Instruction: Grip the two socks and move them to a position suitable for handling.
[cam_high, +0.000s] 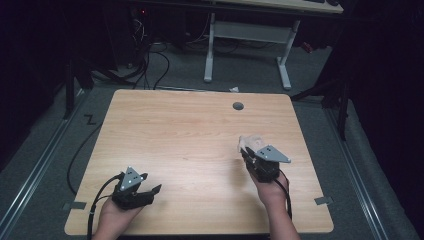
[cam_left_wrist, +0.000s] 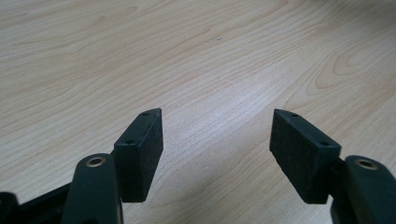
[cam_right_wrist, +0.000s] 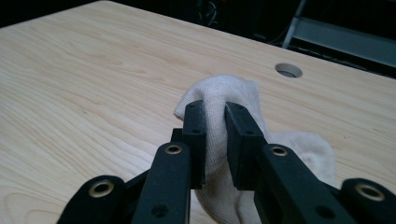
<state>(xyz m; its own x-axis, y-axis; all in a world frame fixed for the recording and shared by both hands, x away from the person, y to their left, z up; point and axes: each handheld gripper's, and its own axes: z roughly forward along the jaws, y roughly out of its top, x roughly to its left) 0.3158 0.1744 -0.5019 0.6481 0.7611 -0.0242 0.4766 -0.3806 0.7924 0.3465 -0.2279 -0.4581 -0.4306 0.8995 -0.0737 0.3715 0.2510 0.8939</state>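
Right gripper (cam_right_wrist: 215, 114) pinching a small off-white knitted sock (cam_right_wrist: 224, 93) over the pale wood-grain table (cam_high: 190, 135)

The right jaws are nearly closed on a fold of the sock, which sits at the table's right half and bunches below them onto the wood. The left gripper (cam_left_wrist: 215, 135) waits near the front left corner, its jaws spread wide with nothing between them. To handle the sock well, I'd keep the pinch firm on the fold and bring the free gripper to the loose end. No brand, label or writing can be read
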